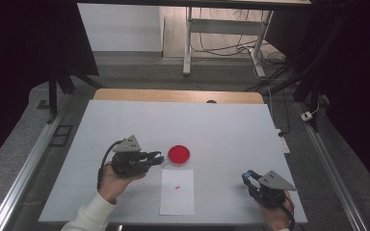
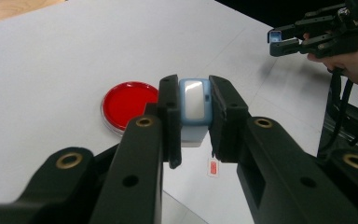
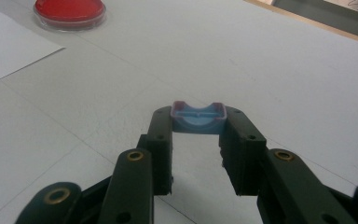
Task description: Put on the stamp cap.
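Note:
A round red dish [image 1: 178, 154] sits near the middle of the white table [image 1: 221, 125]. My left gripper [image 1: 158, 158] hovers just left of the dish, shut on a small light-blue stamp body [image 2: 194, 109] with a shiny face. Below it lies a white paper sheet [image 1: 177, 191] with a small red mark [image 1: 177, 187]. At the table's front right, my right gripper [image 1: 247, 176] is shut on a small blue cap [image 3: 198, 117] with a reddish rim. The red dish [image 3: 70, 11] lies far off in the right gripper view.
A wooden strip [image 1: 178, 95] runs along the table's far edge. Metal rails [image 1: 24, 168] flank the table on both sides. A desk frame [image 1: 221, 33] with cables stands beyond it. White table surface stretches behind and between the grippers.

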### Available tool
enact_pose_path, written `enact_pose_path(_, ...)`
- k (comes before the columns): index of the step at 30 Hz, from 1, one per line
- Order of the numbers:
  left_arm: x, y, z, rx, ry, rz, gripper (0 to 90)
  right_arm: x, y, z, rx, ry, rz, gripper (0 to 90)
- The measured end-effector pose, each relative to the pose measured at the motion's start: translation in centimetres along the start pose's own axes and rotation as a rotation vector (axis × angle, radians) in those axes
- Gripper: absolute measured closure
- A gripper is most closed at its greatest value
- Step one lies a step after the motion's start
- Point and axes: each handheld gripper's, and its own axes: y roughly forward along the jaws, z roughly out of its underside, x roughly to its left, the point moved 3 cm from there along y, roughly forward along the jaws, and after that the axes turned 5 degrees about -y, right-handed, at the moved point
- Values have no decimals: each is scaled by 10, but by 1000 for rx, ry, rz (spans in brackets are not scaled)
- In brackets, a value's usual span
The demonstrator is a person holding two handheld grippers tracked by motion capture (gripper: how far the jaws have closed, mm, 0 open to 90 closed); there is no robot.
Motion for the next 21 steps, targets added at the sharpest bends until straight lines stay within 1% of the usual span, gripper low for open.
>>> enact_pose_path(6, 0, 0, 0, 2, 2, 0, 757, 0, 0, -1, -6, 0, -8, 654)
enact_pose_path(10, -1, 1, 0, 3, 3, 3, 757, 2, -1, -4, -33, 27, -31, 654)
enact_pose_path(17, -2, 2, -1, 4, 5, 6, 757, 10, 0, -11, -55, 29, -59, 653)
enact_pose_path(21, -2, 3, -1, 2, 2, 8, 757, 15, 1, -14, -57, 17, -73, 653)
